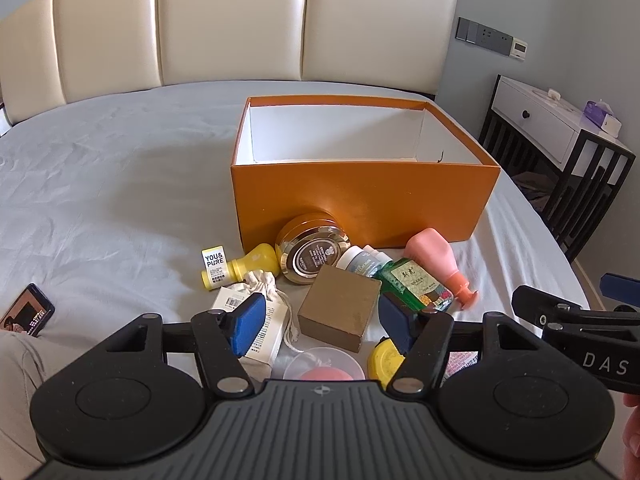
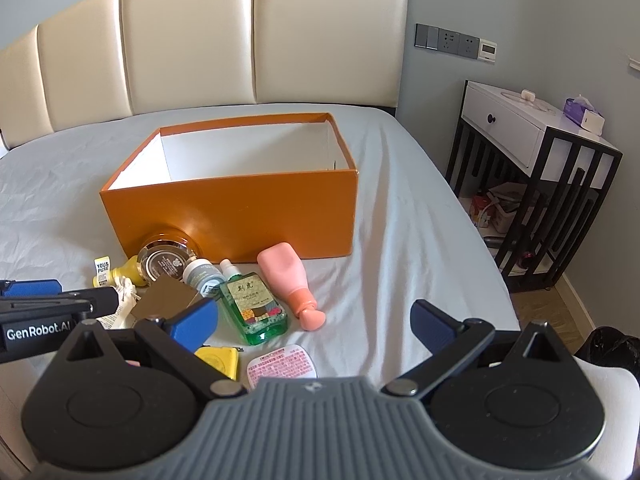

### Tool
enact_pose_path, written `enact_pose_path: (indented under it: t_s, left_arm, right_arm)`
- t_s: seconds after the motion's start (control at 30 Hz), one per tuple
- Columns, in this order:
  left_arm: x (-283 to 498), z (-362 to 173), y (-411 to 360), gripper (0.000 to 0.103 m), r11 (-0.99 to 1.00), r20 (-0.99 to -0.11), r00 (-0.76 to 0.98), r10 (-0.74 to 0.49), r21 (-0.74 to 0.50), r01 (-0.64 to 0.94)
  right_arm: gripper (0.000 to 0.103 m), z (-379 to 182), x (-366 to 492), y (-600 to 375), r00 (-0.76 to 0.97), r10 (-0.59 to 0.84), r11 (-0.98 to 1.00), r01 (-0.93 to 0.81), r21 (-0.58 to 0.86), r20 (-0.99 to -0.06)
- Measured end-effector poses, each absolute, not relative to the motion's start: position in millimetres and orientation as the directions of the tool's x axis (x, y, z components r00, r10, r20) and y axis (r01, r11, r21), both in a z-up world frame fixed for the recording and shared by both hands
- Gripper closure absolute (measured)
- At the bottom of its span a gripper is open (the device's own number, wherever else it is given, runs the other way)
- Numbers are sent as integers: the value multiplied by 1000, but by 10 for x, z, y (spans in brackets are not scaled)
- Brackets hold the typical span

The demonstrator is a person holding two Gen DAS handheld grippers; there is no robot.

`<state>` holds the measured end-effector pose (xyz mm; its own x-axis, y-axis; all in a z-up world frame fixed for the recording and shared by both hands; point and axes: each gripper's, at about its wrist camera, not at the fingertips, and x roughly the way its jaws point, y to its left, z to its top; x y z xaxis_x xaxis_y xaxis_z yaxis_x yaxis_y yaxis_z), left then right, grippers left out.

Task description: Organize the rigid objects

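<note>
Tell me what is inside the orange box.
Only white inner walls show inside the orange box, and nothing rises above its rim. Its near wall hides the floor in both views, so anything lying low in there cannot be seen.

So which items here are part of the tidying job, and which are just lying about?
Job: orange box, brown box, gold tin, green bottle, pink bottle, yellow bottle.
Lying about: phone, nightstand, tissue pack.

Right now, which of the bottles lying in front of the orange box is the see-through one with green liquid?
The flat green bottle with the patterned label, lying between the pink bottle and the brown box. The pink and yellow bottle are opaque.
</note>
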<state>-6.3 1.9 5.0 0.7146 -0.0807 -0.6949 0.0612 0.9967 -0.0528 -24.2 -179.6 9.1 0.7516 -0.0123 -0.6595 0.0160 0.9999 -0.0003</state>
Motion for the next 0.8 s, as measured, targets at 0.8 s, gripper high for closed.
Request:
enact_pose_path:
  t_s: [0.8]
  left_arm:
    - [-55, 26, 23, 26, 997, -698, 712, -76, -44, 62]
  right_arm:
    - [3, 66, -239, -1781, 746, -9, 1000, 23, 12, -666]
